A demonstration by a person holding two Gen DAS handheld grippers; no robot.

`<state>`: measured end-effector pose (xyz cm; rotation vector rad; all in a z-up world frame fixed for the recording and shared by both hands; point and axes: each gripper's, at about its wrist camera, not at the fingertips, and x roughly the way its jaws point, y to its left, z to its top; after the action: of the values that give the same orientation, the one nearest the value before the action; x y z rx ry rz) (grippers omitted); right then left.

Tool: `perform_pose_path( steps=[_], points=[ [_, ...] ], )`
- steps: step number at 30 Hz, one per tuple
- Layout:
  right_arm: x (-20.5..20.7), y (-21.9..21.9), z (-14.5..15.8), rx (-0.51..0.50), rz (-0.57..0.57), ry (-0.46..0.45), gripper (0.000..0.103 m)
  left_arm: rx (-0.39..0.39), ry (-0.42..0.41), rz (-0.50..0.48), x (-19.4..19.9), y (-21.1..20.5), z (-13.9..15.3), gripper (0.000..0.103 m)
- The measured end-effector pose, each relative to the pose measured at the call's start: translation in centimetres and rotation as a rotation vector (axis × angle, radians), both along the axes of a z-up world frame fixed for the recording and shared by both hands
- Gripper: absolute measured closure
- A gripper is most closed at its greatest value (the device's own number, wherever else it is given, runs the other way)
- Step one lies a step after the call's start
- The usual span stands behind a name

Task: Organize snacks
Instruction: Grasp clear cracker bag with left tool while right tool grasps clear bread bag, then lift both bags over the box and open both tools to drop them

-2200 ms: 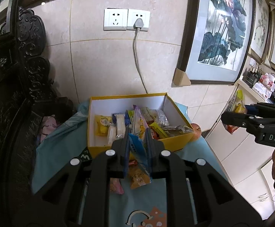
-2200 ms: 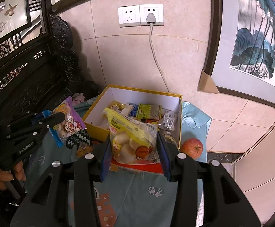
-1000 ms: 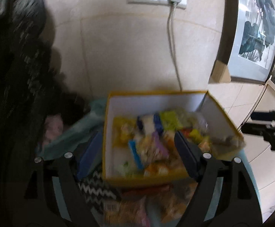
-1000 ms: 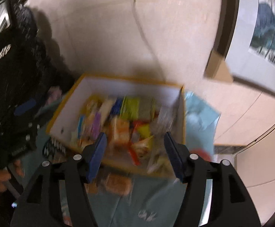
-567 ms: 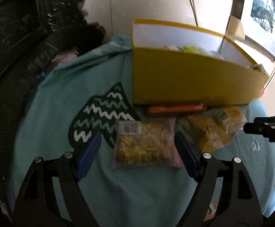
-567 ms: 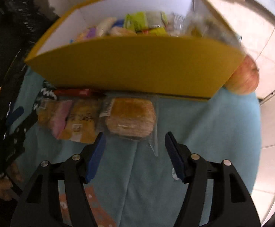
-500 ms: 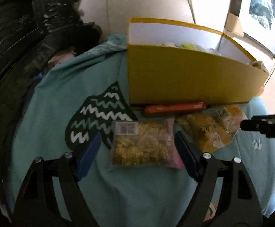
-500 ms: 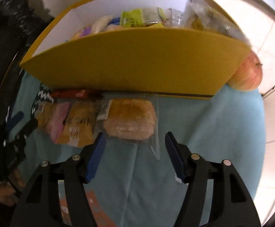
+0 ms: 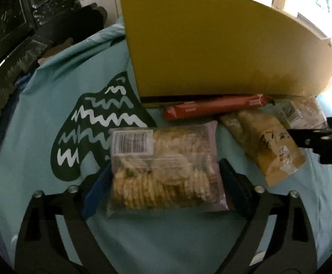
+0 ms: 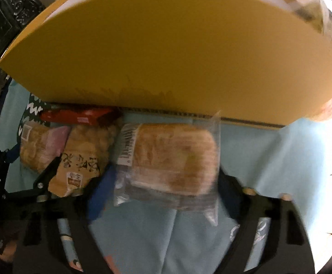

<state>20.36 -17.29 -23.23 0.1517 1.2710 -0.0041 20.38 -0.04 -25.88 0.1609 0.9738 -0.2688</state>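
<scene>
A clear bag of round crackers [image 9: 163,166] lies flat on the teal cloth [image 9: 51,96], and my left gripper [image 9: 163,182] stands open astride it, a blue pad at each side edge. In the right wrist view a clear packet of bread [image 10: 172,159] lies between the fingers of my right gripper [image 10: 163,196]. Its jaws are opening, and the pads are not pressing the packet. The yellow box [image 9: 211,45] of snacks stands just behind both packets, its inside hidden. A red bar [image 9: 213,109] and a brown packet [image 9: 266,141] lie between the two.
Dark carved wooden furniture [image 9: 17,22] rises at the left behind the cloth. An apple [image 10: 328,109] sits at the box's right corner. The right gripper's finger [image 9: 314,139] reaches in over the brown packet in the left wrist view. Bare cloth lies right of the bread packet.
Both grippers, which earlier held snacks over the box, have sunk to the cloth in front of it. Each now straddles a packet, and the box's inside has dropped out of sight.
</scene>
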Motion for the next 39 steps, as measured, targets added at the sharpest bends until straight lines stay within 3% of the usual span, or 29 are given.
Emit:
perform_pose_path(
  steps=[3, 10, 15, 23, 30, 39],
  points=[
    [-0.2, -0.4, 0.4, 0.013, 0.005, -0.002, 0.04, -0.021, -0.002, -0.014, -0.5, 0.6, 0.3, 0.027],
    [-2.9, -2.9, 2.4, 0.062, -0.033, -0.035, 0.041, -0.091, -0.038, 0.029, -2.6, 2.6, 2.3, 0.027],
    [-4.5, -2.9, 4.4, 0.081, -0.028, -0.084, 0.041, -0.099, -0.09, -0.001, -4.6, 1.7, 5.1, 0.027],
    [-7.3, -3.7, 12.7, 0.071, 0.001, -0.25, 0.041, -0.11, -0.198, -0.032, -5.1, -0.6, 11.9, 0.027],
    [-7.9, -4.0, 19.8, 0.041, 0.018, -0.383, 0.041, -0.109, -0.241, 0.003, -4.1, -1.6, 17.8, 0.026],
    [-6.9, -4.2, 24.8, 0.003, 0.034, -0.475, 0.041, -0.148, -0.304, 0.002, -2.4, -2.0, 22.8, 0.026]
  ],
)
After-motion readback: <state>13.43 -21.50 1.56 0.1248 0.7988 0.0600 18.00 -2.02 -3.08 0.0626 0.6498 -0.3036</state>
